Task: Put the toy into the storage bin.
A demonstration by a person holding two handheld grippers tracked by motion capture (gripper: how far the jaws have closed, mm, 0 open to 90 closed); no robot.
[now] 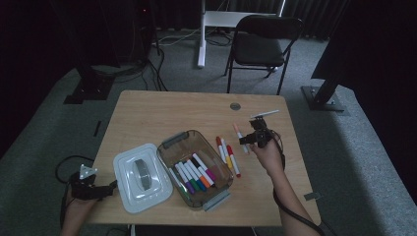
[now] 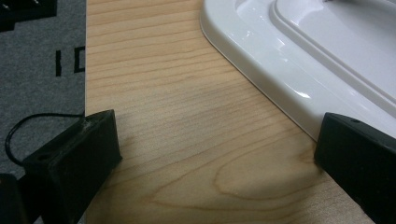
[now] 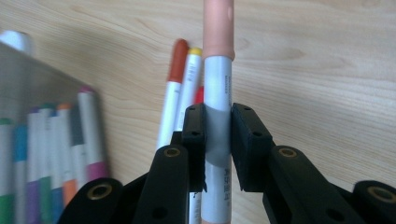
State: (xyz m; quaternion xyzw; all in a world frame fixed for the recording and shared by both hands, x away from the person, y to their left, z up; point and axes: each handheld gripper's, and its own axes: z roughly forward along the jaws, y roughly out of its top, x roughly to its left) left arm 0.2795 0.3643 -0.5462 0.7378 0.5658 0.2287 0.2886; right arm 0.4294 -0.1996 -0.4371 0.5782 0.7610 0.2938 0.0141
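The right gripper pinches a marker with a peach cap, its two black jaws pressed against the white barrel just below the cap; in the high view this gripper is on the right side of the wooden table, with the marker pointing toward the far edge. Just to its left three more markers lie loose on the wood, with red, yellow and red caps. Farther left stands a clear plastic box with grey latches, holding a row of markers with purple, green, blue, orange and pink caps. The box's white lid lies flat on the table just left of it. At the near left corner of the table rests the left gripper, its jaws spread wide with nothing but bare wood between them; in the left gripper view its right jaw sits just beside the lid's edge.
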